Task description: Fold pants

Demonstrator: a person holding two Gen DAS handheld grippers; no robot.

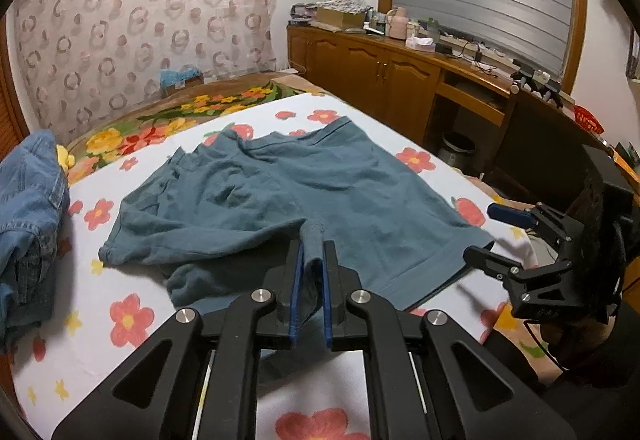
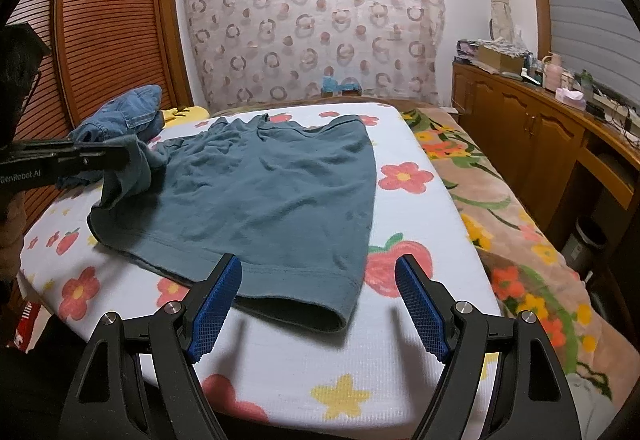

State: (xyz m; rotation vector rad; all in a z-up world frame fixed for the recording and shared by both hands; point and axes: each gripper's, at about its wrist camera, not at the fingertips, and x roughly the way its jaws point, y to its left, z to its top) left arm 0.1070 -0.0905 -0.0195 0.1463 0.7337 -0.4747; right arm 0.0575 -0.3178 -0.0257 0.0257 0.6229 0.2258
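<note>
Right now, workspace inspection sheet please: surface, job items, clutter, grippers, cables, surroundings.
Surface: bed sheet, white with flower print, over a floral blanket.
Job's things: teal shorts spread flat, one leg corner lifted.
Clutter: denim garment and something yellow behind it at the far left of the bed.
Grippers: left gripper shut on shorts fabric; right gripper with jaws open over the near hem, holding nothing.
Cables: wires on the wooden sideboard.
Surroundings: patterned curtain, louvred wardrobe, bin.
</note>
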